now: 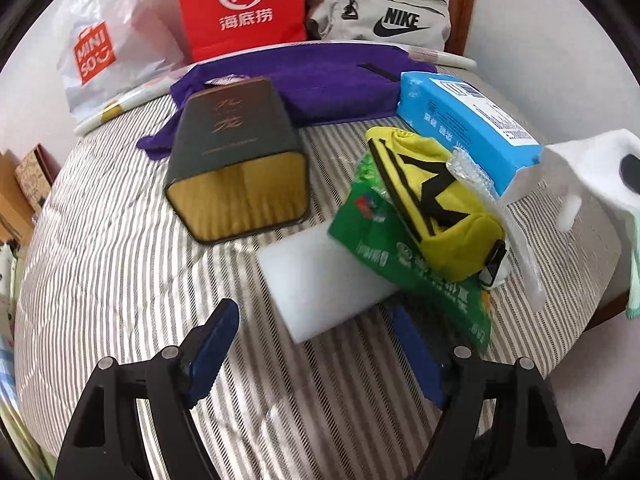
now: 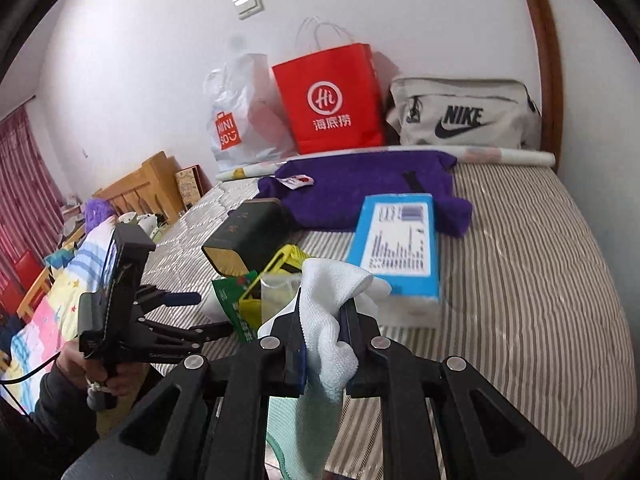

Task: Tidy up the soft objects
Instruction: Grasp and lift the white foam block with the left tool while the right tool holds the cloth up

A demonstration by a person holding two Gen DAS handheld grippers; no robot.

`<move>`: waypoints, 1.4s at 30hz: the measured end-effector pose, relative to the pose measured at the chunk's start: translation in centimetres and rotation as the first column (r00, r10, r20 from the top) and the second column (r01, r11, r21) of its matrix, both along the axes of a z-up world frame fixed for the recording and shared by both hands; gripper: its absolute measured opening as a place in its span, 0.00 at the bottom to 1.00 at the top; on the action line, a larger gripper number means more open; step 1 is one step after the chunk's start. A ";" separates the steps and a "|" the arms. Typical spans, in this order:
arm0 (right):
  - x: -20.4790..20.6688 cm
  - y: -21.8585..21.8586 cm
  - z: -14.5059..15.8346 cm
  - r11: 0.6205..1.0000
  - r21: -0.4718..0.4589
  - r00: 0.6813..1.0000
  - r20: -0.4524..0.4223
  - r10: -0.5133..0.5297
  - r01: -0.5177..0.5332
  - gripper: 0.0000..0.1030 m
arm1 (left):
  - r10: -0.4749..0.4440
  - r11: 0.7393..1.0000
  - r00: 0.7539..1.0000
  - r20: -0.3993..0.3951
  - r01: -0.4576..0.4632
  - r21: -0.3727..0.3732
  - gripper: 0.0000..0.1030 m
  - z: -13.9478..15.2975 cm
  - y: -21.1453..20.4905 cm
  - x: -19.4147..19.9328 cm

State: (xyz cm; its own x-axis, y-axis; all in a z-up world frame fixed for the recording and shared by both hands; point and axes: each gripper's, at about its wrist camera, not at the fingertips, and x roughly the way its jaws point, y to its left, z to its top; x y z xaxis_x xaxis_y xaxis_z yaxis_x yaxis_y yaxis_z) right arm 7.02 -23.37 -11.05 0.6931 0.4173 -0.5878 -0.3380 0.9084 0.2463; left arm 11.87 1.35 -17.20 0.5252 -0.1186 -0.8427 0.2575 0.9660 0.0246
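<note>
Right gripper (image 2: 320,320) clamps the cloth (image 2: 332,304); left gripper (image 1: 316,332), jaws spread, has the foam (image 1: 320,284) just ahead.

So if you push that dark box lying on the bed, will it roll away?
Probably not: the dark box has flat sides and lies on one, so it should slide, not roll. The striped mattress looks soft, which may drag on it. Its walls look stiff.
</note>
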 end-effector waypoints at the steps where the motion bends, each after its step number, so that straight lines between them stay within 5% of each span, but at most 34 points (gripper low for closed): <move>1: 0.0 -0.1 -0.2 1.000 0.000 1.000 -0.006 -0.002 0.002 0.13 | -0.003 1.000 1.000 0.004 0.003 0.014 0.76 0.0 -0.2 0.2; 7: 0.2 -0.5 -1.3 1.000 0.001 0.999 -0.038 -0.008 0.008 0.14 | -0.031 0.999 0.999 0.018 0.030 0.043 0.76 -0.7 -1.2 0.8; 9: 0.2 -0.5 -1.6 1.000 -0.004 0.999 -0.046 -0.009 0.008 0.14 | -0.050 0.998 0.998 0.036 0.049 0.031 0.63 -0.7 -1.1 0.4; 15: 0.0 -0.7 -3.3 0.999 -0.041 0.995 -0.099 -0.007 0.003 0.13 | -0.032 0.999 0.997 0.075 0.031 0.019 0.52 0.0 0.4 -0.5; 29: 0.3 -1.2 -5.6 0.996 -0.082 0.985 -0.167 -0.039 0.026 0.13 | 0.053 0.998 0.989 0.136 -0.049 -0.030 0.50 2.5 4.1 -1.6; 42: 0.0 -1.8 -4.5 0.994 -0.095 0.988 -0.143 -0.061 0.048 0.13 | 0.146 0.989 0.974 0.172 -0.139 -0.055 0.50 5.1 7.1 -1.4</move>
